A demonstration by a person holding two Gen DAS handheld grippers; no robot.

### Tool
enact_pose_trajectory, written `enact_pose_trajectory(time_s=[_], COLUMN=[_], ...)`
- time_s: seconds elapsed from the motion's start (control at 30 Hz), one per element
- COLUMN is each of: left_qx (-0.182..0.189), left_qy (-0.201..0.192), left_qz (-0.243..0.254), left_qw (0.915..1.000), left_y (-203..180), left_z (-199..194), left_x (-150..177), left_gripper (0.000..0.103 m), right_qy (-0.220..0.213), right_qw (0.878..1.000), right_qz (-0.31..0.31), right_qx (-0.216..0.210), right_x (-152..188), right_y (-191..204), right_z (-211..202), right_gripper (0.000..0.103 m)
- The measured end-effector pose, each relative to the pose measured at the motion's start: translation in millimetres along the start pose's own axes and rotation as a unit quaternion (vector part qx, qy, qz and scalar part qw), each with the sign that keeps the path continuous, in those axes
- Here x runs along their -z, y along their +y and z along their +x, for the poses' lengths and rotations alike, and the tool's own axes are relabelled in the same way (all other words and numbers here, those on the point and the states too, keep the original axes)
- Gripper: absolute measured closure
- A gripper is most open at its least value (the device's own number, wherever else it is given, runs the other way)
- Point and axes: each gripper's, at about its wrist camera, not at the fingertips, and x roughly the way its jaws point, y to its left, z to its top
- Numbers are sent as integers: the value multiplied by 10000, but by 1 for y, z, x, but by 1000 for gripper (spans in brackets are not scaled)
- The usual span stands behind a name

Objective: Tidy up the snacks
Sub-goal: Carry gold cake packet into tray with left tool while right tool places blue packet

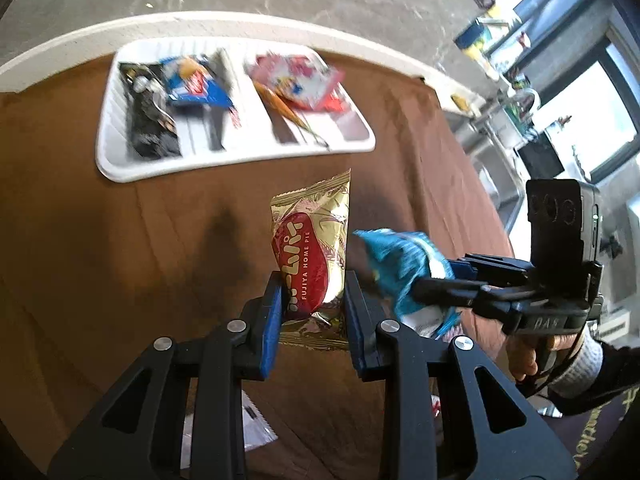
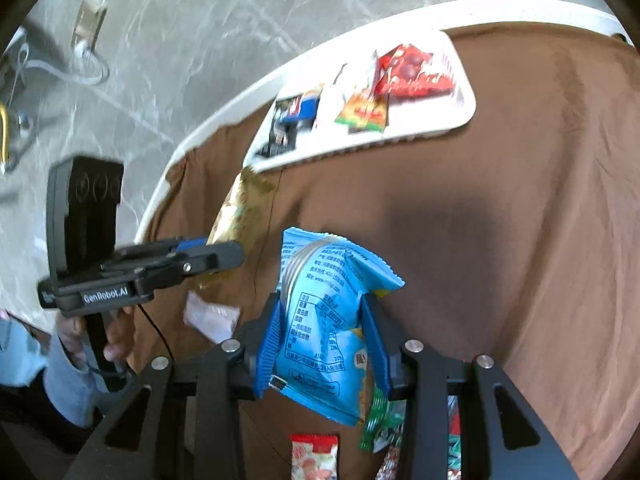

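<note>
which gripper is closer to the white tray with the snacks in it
Left, though only slightly. The left gripper, clamping the gold pie packet, sits short of the white tray. The right gripper, clamping the blue snack bag, is a bit further back.

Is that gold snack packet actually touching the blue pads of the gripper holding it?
Touching. The left wrist view shows the gold snack packet squeezed in the left gripper, with both blue pads pressed against its sides and no gap.
</note>
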Motion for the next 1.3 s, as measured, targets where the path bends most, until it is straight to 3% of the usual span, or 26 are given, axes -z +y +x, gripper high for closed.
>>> enact_pose_trajectory(time_s=[0.5,1.17,1.3], left_qx=[-262,-849,-1142], left_qy=[-434,-400,-319], left_qz=[-359,-467,-353], left_qw=[9981,9945,9923], left_y=[51,108,109], left_z=[-25,14,31], left_x=[-69,-159,-169], left_gripper=[77,77,77], right_qy=[-564,-374,-294], right_qw=[9983,9986,9980], right_qz=[-116,-374,-504], right_qx=[-105,61,249], right_x=[-97,-174,-180], right_y=[5,-2,-4], right_z=[-2,72,83], right_gripper=[61,61,60])
